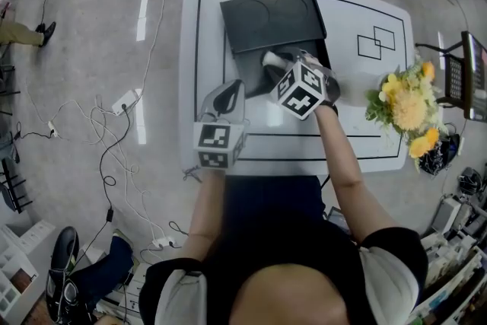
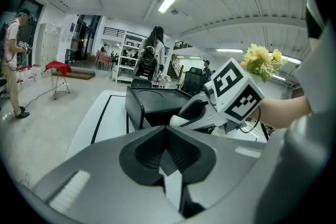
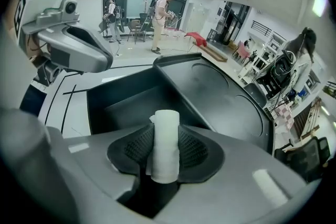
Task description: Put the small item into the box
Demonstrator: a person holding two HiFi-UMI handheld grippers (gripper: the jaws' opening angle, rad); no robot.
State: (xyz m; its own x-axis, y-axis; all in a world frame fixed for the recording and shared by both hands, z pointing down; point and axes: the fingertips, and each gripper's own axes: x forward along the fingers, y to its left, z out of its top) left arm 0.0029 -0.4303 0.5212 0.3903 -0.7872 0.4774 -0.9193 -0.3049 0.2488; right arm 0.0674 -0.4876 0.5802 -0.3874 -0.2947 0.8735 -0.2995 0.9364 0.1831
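A small white roll (image 3: 165,144) stands upright between the pads of my right gripper (image 3: 165,153), which is shut on it. In the head view that gripper (image 1: 271,62) points steeply down over the open black box (image 1: 255,78). The box's lid (image 1: 274,19) leans back behind it. The right gripper view looks into the box's dark inside (image 3: 128,105), with the lid (image 3: 220,97) to the right. My left gripper (image 1: 228,97) hovers left of the box near the table's front. Its jaws (image 2: 168,157) are closed together with nothing between them.
The white table (image 1: 380,144) carries black outline markings (image 1: 378,42) and a bunch of yellow flowers (image 1: 407,106) at its right edge. Cables and a power strip (image 1: 125,99) lie on the floor to the left. People stand far off in the room.
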